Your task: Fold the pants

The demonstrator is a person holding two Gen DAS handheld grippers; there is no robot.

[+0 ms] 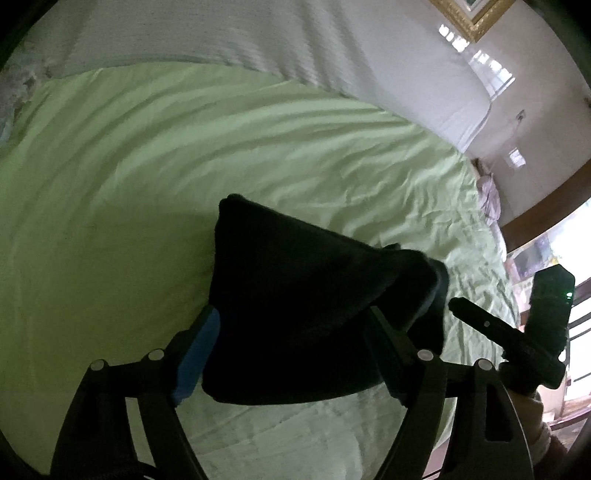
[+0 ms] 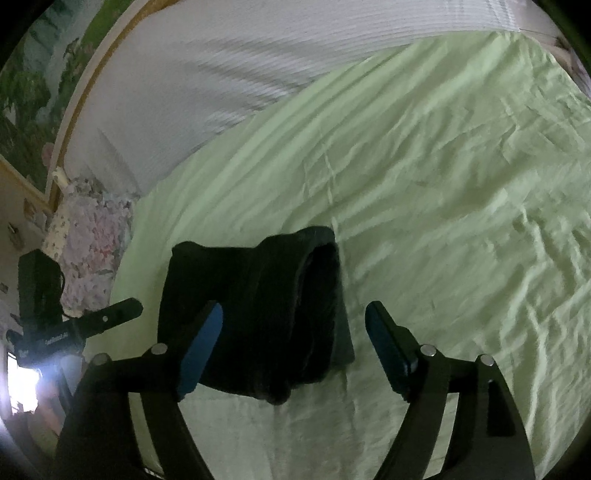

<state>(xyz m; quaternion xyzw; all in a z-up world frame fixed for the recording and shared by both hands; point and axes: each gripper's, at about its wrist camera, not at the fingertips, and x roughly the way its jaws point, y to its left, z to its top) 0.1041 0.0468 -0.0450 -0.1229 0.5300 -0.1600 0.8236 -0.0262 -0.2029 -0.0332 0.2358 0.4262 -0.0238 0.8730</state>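
The dark pants (image 1: 295, 277) lie as a folded bundle on the light green bed sheet (image 1: 147, 166). My left gripper (image 1: 291, 310) stands open and wide just above them, with the bundle between its fingers and the blue pad beside its left edge. In the right wrist view the pants (image 2: 258, 295) show several stacked folds. My right gripper (image 2: 295, 306) is open over their right part, its right pad over bare sheet (image 2: 443, 184). Each view shows the other gripper at its edge: a right gripper finger (image 1: 476, 319) and a left gripper finger (image 2: 118, 312).
A white ribbed blanket (image 1: 221, 33) (image 2: 221, 74) covers the far side of the bed. A floral cloth (image 2: 92, 243) lies at the bed's left corner under a framed picture (image 2: 29, 92). A wooden edge (image 1: 546, 206) runs past the bed's right side.
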